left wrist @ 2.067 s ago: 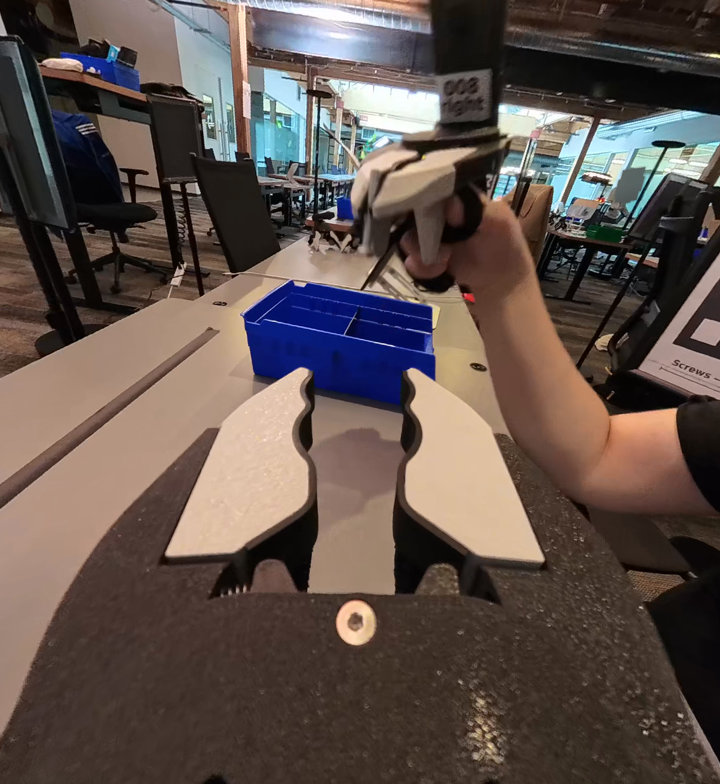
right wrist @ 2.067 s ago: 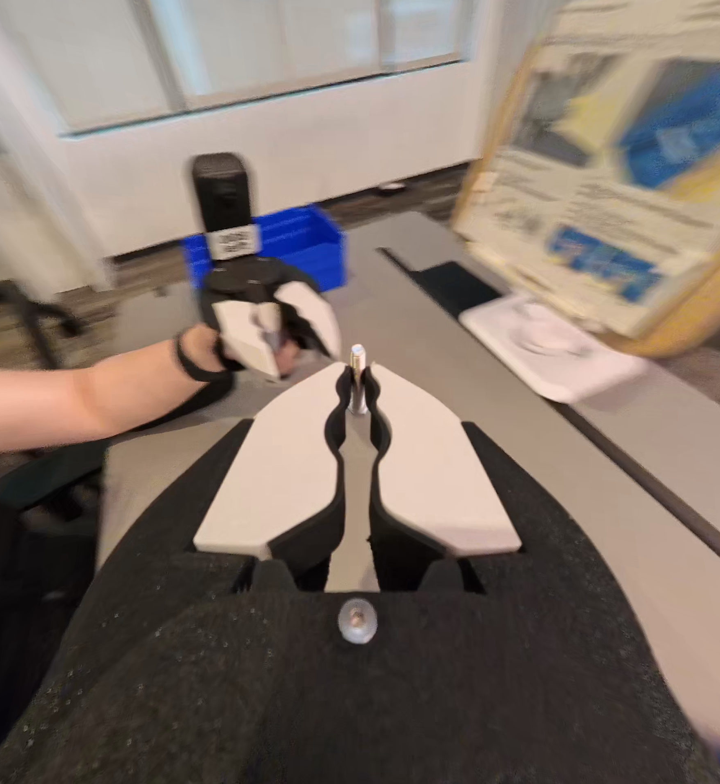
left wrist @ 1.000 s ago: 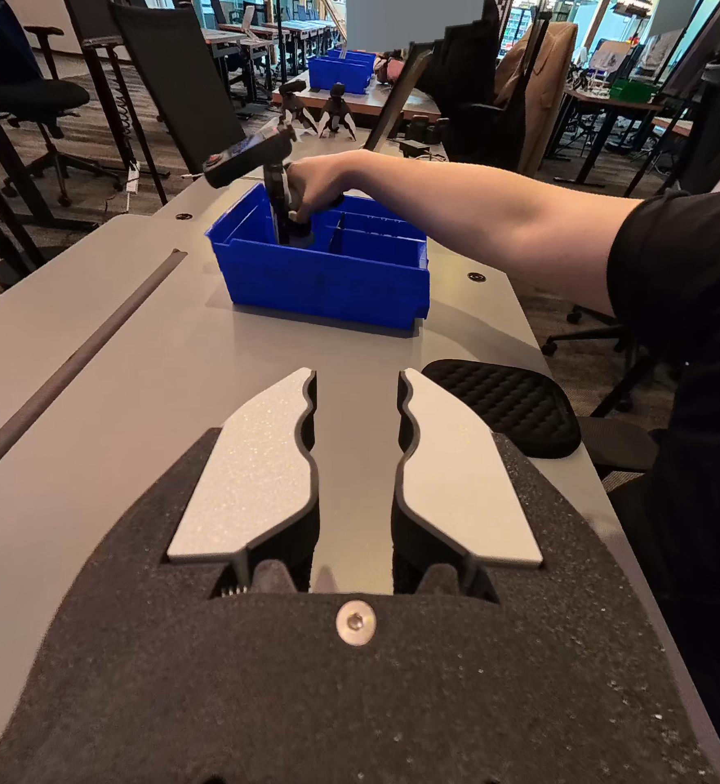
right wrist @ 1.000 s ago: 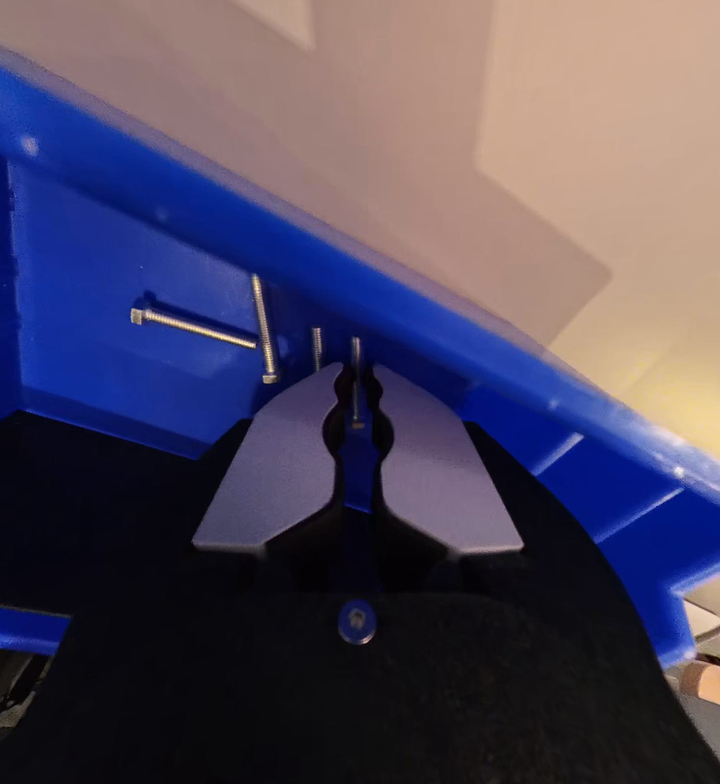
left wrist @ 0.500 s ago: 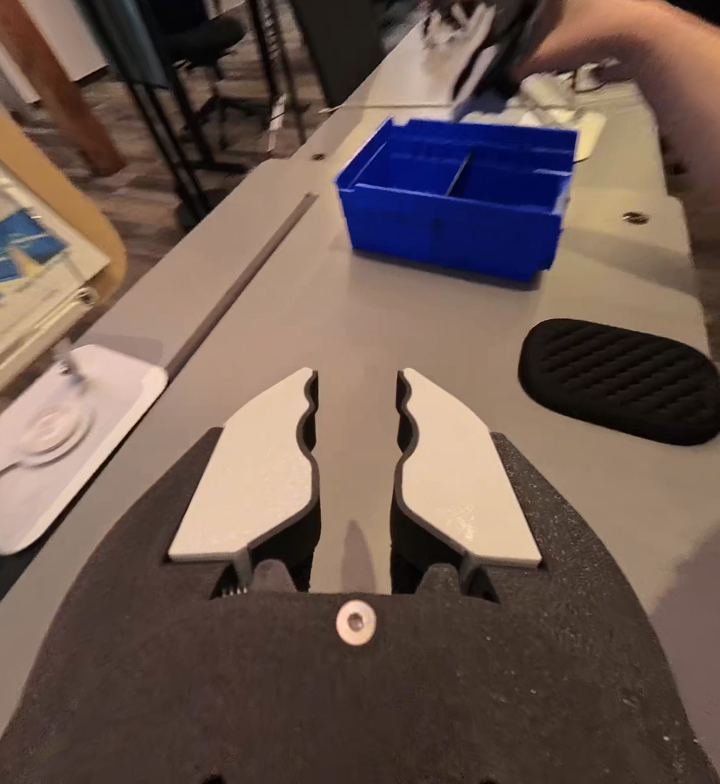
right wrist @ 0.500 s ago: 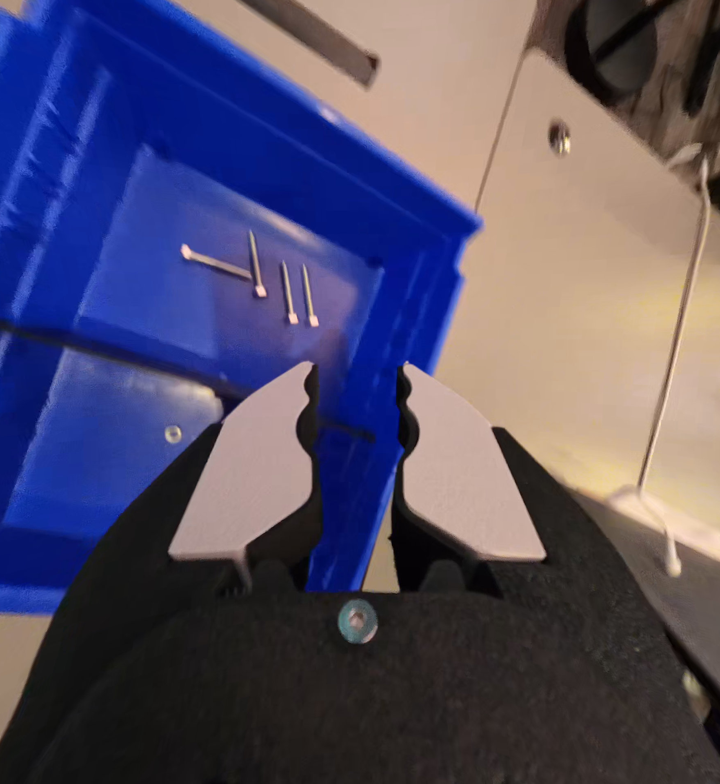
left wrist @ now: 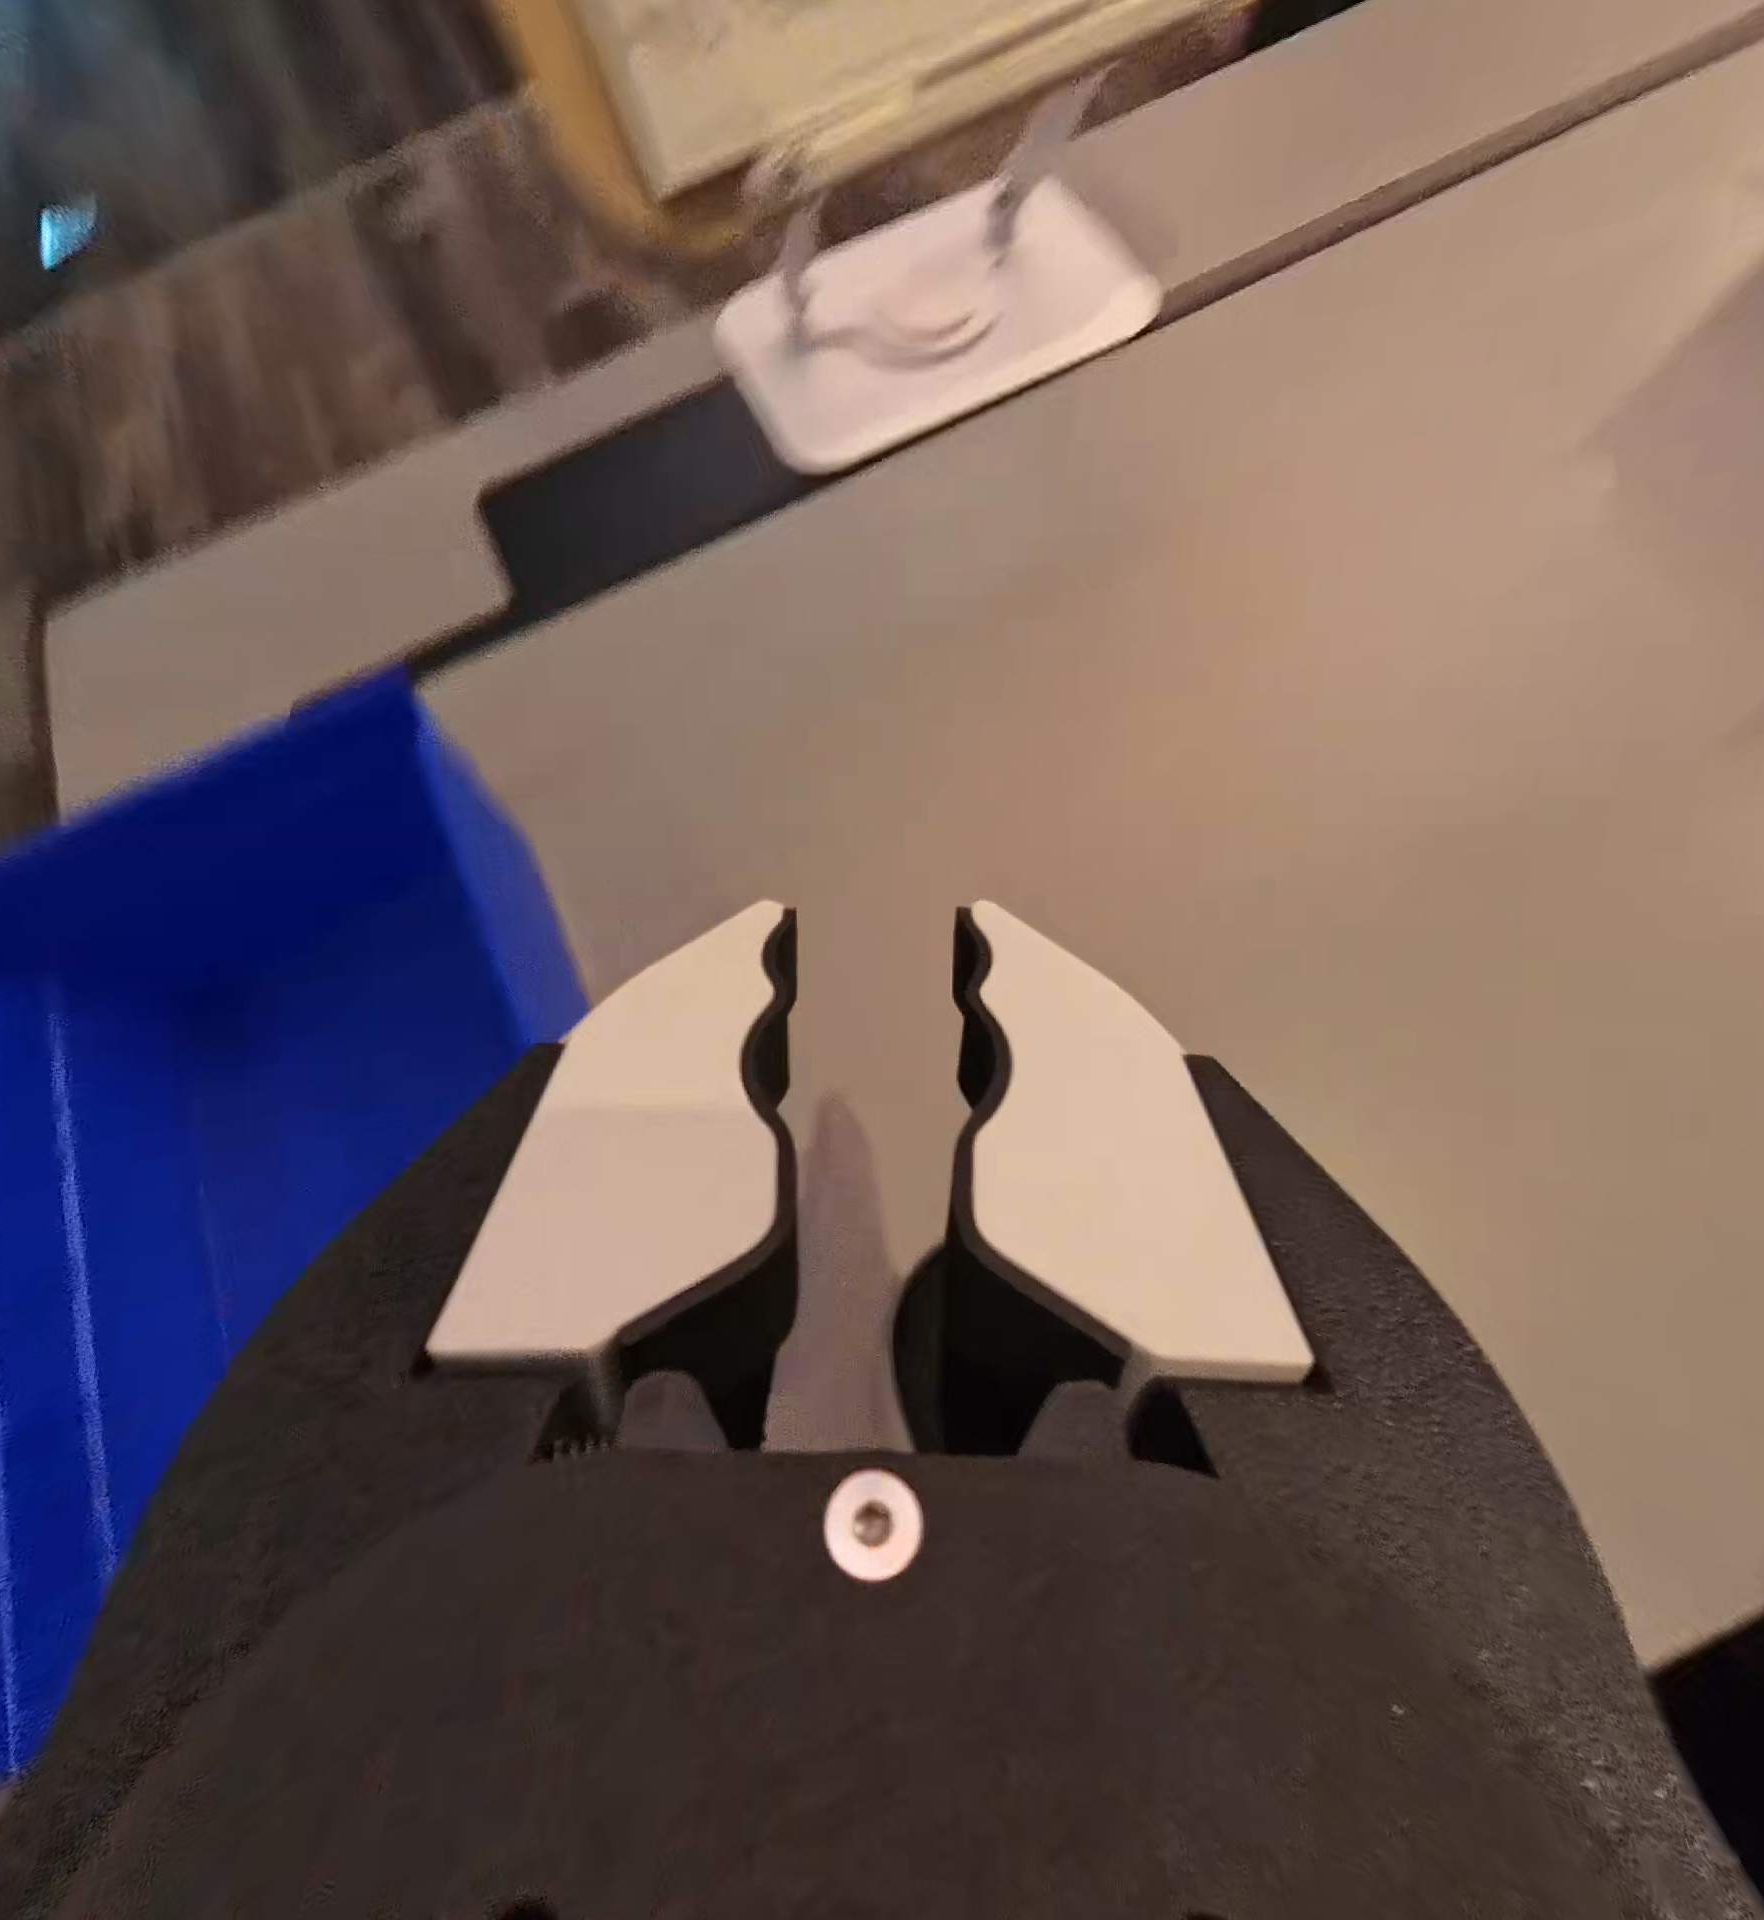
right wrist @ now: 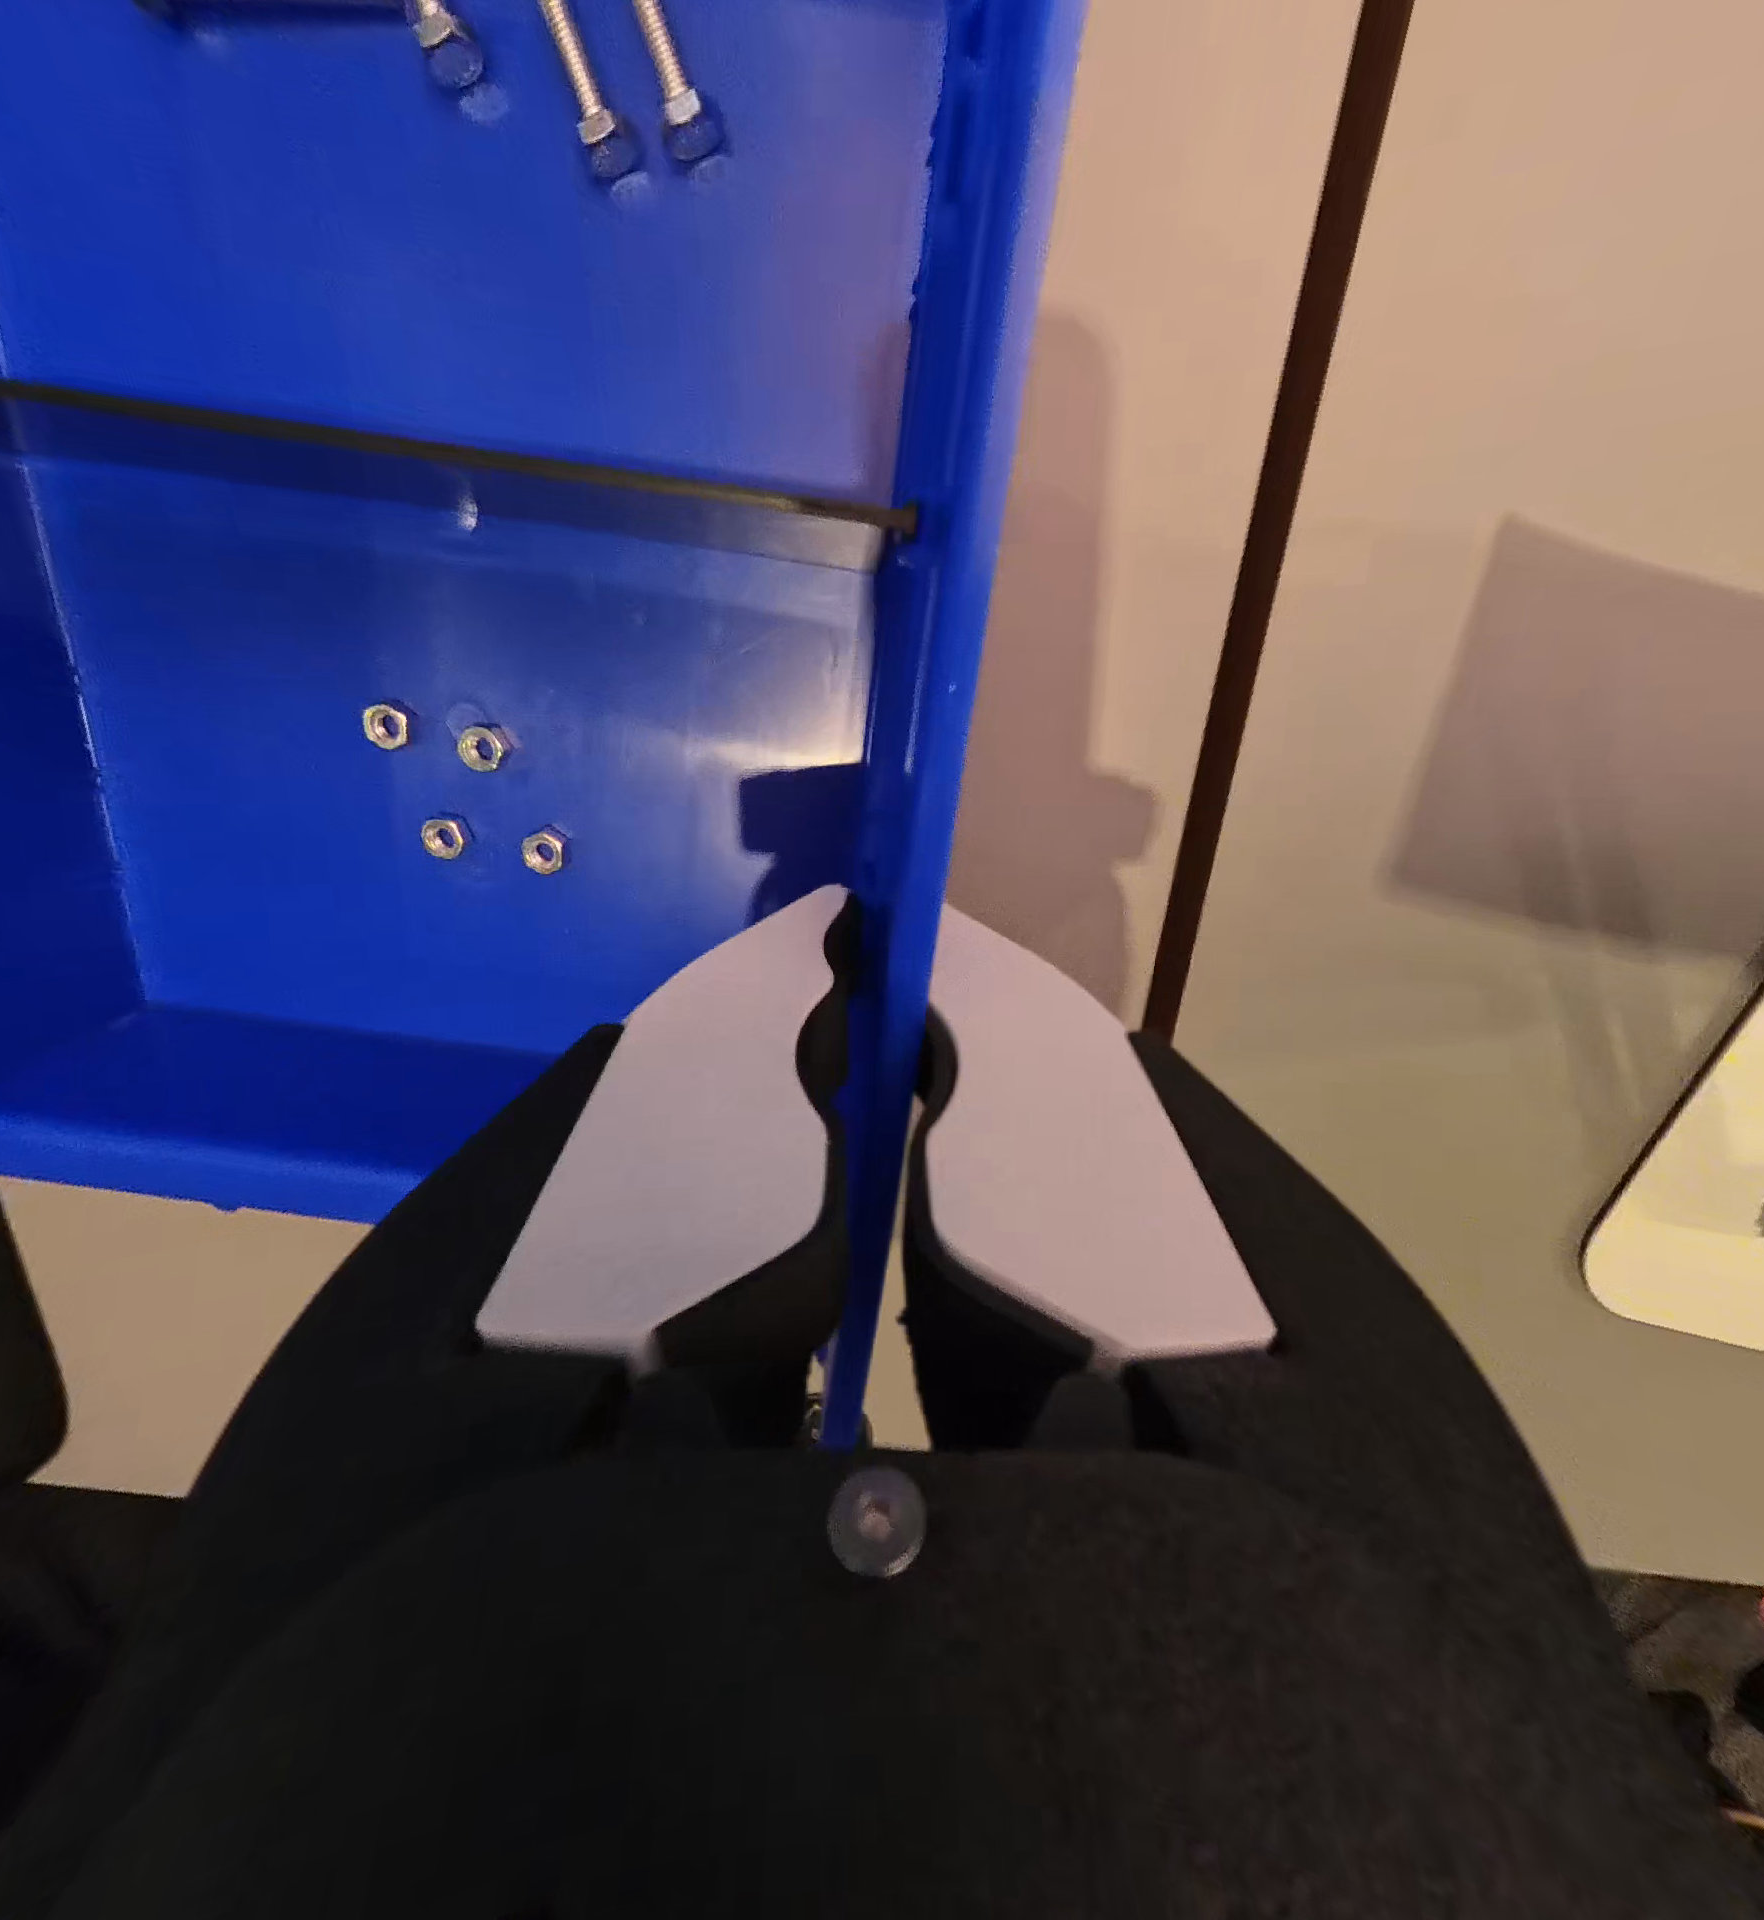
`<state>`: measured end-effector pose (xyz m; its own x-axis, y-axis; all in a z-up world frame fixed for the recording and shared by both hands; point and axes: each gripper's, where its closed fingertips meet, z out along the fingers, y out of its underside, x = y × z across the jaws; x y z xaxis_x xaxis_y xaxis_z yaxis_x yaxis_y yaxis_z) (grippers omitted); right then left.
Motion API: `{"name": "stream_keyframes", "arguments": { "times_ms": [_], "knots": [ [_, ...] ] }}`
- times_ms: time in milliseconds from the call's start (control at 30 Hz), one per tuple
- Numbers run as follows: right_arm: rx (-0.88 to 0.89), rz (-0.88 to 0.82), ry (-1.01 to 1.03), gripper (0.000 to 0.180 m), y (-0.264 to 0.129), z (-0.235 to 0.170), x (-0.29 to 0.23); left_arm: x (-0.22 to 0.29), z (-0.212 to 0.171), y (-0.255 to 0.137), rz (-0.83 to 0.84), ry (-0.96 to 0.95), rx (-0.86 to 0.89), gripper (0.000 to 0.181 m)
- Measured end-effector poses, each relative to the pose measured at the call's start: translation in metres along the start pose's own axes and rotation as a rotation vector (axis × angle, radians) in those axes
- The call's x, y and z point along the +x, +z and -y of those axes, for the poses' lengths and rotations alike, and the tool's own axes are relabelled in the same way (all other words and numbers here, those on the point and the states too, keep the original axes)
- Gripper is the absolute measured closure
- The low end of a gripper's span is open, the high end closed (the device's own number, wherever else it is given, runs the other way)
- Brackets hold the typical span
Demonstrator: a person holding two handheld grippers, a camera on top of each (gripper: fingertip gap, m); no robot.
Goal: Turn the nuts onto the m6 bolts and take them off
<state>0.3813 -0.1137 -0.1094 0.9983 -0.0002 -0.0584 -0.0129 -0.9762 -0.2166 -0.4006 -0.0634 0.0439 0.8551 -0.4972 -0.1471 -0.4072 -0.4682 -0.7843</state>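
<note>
The blue bin (right wrist: 961, 312) fills the right wrist view from above. Several silver nuts (right wrist: 462, 779) lie in its near compartment, and bolts (right wrist: 597, 94) lie in the far one beyond a black divider (right wrist: 421, 447). My right gripper (right wrist: 888, 914) straddles the bin's right wall, one finger inside and one outside, shut on that wall. My left gripper (left wrist: 873, 920) is open and empty above the grey table (left wrist: 1169, 727). A blue bin (left wrist: 182, 1039) stands at the left edge of the blurred left wrist view.
A white stand base (left wrist: 940, 322) holding a board sits at the table's far side, behind a dark groove (left wrist: 1273, 249). The base (right wrist: 1740, 1195) and groove (right wrist: 1273, 416) also show right of the bin in the right wrist view. Some 80 centimetres of space lies between my two pairs of fingers.
My right gripper set its bolt down in the bin, opened, drew back and closed on the bin's right wall. My left gripper swung round, so the bin now shows at its left.
</note>
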Motion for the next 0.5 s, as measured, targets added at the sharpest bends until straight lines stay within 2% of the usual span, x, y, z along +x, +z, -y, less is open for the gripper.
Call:
{"name": "stream_keyframes", "arguments": {
  "times_ms": [100, 200, 367, 467, 500],
  "knots": [
    [-0.008, 0.006, 0.016, 0.175, 0.000, -0.001, -0.001, -0.043, -0.043, -0.026, 0.108, -0.202, -0.038, 0.154],
    [-0.008, 0.019, 0.023, 0.175, 0.000, -0.001, -0.002, -0.070, -0.076, -0.032, 0.232, -0.275, -0.074, 0.151],
    [-0.003, 0.003, 0.027, 0.175, 0.000, -0.001, -0.001, -0.077, -0.119, -0.001, 0.293, -0.311, -0.255, 0.139],
    [-0.010, 0.008, 0.018, 0.175, 0.000, -0.002, -0.002, -0.078, -0.139, 0.028, 0.278, -0.308, -0.352, 0.146],
    [-0.011, 0.018, 0.017, 0.175, 0.000, -0.003, -0.003, -0.078, -0.144, 0.037, 0.265, -0.317, -0.361, 0.159]
  ]
}}
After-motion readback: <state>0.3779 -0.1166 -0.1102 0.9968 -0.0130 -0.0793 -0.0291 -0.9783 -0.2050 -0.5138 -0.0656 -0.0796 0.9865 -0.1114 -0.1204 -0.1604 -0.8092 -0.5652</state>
